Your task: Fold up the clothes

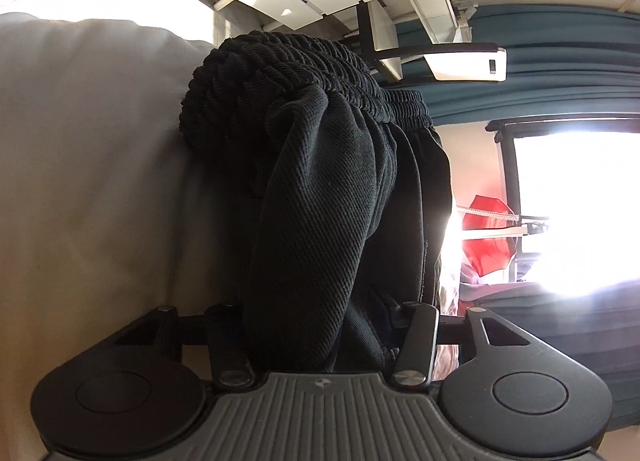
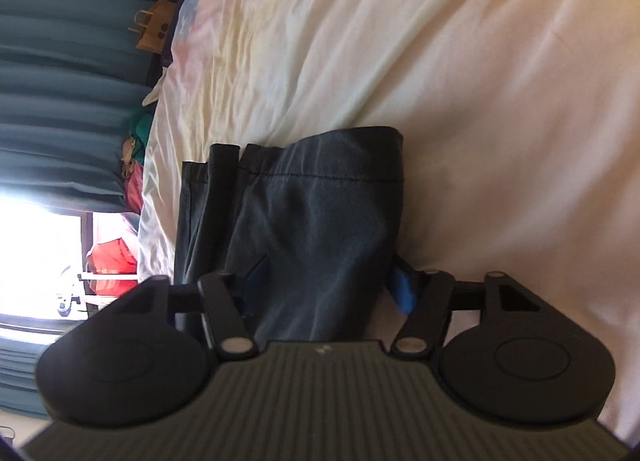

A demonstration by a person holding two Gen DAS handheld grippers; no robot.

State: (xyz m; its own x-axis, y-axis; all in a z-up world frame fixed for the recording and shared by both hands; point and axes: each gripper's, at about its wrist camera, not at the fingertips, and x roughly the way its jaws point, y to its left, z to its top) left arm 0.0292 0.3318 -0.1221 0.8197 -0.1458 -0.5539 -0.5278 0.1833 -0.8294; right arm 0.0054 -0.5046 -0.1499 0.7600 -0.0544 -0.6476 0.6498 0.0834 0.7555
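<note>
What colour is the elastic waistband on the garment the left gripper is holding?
Black, ribbed waistband, same as the rest of the garment; clearest in the left wrist view.

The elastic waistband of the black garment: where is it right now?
In the left wrist view the waistband is bunched at upper centre, lying on the pale bedspread, beyond the left tongs.

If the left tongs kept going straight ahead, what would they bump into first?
Nothing to reach: the black pants already sit between the left tongs. Straight on means more of that cloth, up to its ribbed waistband, with the pale bedsheet beside it.
</note>
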